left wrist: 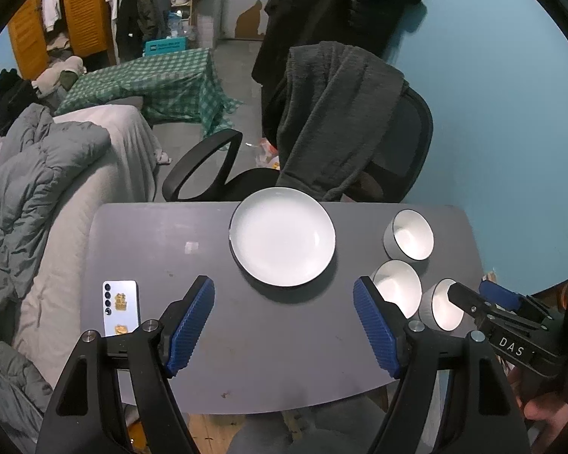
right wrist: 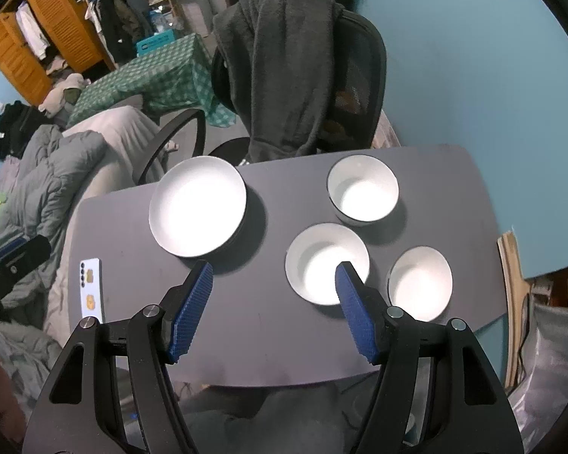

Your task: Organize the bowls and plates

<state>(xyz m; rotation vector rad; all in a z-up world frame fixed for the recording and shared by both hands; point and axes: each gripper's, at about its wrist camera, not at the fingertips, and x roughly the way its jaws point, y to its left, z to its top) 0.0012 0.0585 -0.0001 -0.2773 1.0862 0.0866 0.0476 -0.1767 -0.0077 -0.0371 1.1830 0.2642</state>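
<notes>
Leftmost on the grey worktop (right wrist: pixel 269 340), a white phone (right wrist: pixel 91 289) lay face down close to the left edge, well apart from the dishes. Next along, the wide white plate (right wrist: pixel 197 206) sat at the far edge, slightly left of centre, in front of an office chair (left wrist: pixel 397 143) draped with a dark fleece (left wrist: pixel 333 113). The left gripper (left wrist: pixel 284 325) hovered above the near middle of the worktop with its jaws spread wide and nothing between them, the plate lying beyond its blue fingertips (left wrist: pixel 193 317). The right gripper (right wrist: pixel 274 310) was likewise wide open and empty, and its right pad overlapped the middle bowl (right wrist: pixel 322 257) in the right wrist view, though whether it touched that bowl could not be told. Further right, three white bowls stood in a loose cluster on the right half of the worktop: the far bowl (right wrist: pixel 362 189) towards the far right corner, the middle bowl nearer the centre, and the near bowl (right wrist: pixel 420 282) by the right edge, each close to the next but apart. All were upright and empty.
</notes>
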